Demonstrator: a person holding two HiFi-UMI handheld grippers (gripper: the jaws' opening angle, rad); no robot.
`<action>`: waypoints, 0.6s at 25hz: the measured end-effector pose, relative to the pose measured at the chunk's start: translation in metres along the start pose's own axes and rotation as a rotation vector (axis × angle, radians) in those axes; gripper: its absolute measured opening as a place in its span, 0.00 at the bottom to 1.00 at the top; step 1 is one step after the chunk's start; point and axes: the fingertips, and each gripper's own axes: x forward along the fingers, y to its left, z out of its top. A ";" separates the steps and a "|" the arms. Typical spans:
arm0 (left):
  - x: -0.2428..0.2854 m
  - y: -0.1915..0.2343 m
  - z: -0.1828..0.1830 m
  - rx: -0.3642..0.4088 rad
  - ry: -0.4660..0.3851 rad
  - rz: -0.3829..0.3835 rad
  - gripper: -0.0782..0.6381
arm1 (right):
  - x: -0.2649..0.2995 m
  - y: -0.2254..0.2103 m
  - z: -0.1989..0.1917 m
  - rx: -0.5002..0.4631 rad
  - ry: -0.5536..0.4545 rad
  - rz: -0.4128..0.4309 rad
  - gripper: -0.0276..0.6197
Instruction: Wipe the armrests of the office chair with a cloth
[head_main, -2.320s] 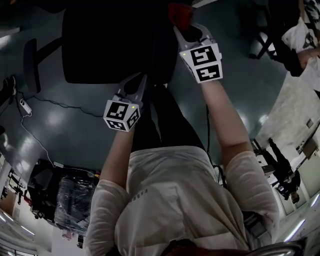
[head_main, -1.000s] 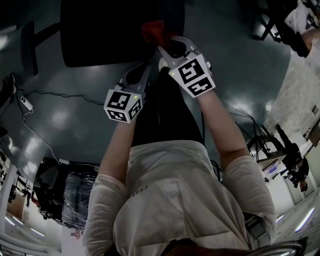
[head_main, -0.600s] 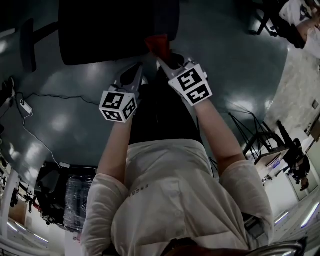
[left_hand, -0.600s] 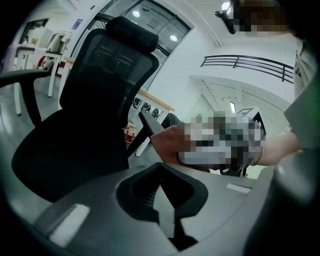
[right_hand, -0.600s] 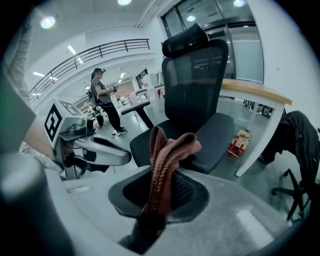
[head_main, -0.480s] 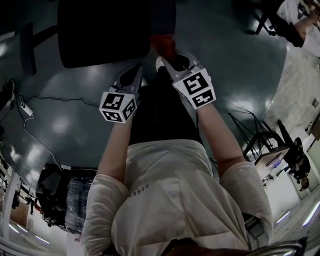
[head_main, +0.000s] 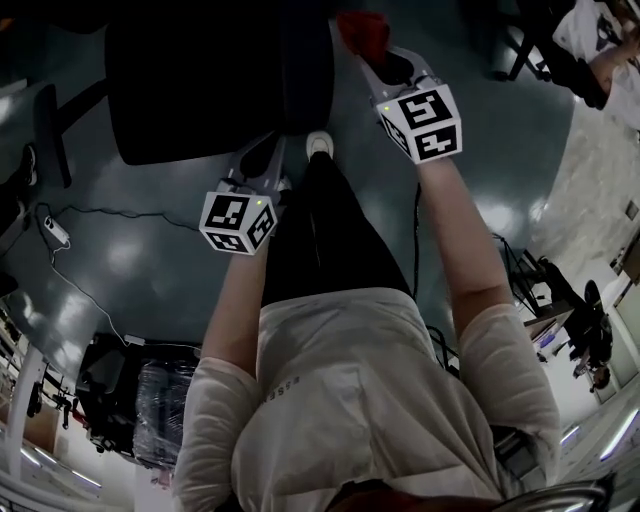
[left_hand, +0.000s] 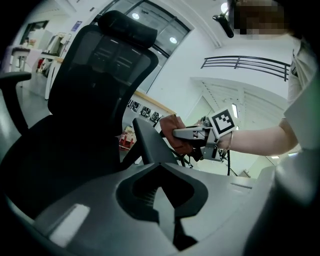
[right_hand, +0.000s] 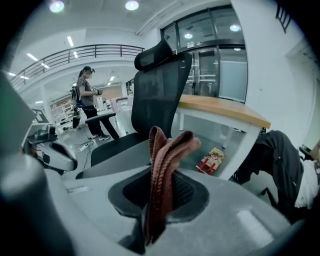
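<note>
Clamped shut, right gripper (head_main: 368, 45) has the reddish-brown cloth (right_hand: 165, 160) pinched between its jaws. In the right gripper view I see the cloth folded and standing up out of the closed jaws, with nothing else in there. Left gripper (left_hand: 167, 210) has its jaws together and is holding nothing; I read that straight off the left gripper view. In the head view the right one is stretched forward, marker cube (head_main: 420, 120) facing up, with the cloth at the top of the frame just beside the right-hand armrest (left_hand: 149, 145) of the black office chair (head_main: 200, 80). From the left gripper view the cloth sits at the upper end of that armrest and overlaps it, but I can't tell if it actually touches. The left one hangs lower and nearer the body, close to the front edge of the seat, well apart from the cloth. The other armrest (head_main: 50, 130) is out on the far left with neither gripper near it. The chair has a mesh back with a headrest (right_hand: 152, 56) on top. The floor is dark and glossy. A thin cable (head_main: 110, 212) runs across it to a power strip (head_main: 55, 232) at the left. Background in the right gripper view: a wooden-topped table (right_hand: 225, 112) behind the chair, a red and yellow packet (right_hand: 210, 160) on the floor under it, and a standing person (right_hand: 87, 100) far off at the left. The operator wears a white shirt (head_main: 350, 400) and dark trousers (head_main: 320, 240), and one light shoe (head_main: 319, 145) shows between the grippers.
</note>
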 end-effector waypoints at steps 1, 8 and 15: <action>0.004 0.001 0.002 -0.003 0.001 0.006 0.13 | 0.010 -0.007 0.003 -0.014 0.004 0.013 0.12; 0.013 0.010 0.005 -0.050 -0.006 0.042 0.13 | 0.070 -0.019 0.011 -0.114 0.036 0.130 0.12; 0.010 0.010 0.003 -0.046 0.001 0.035 0.13 | 0.066 0.008 0.004 -0.299 0.025 0.258 0.12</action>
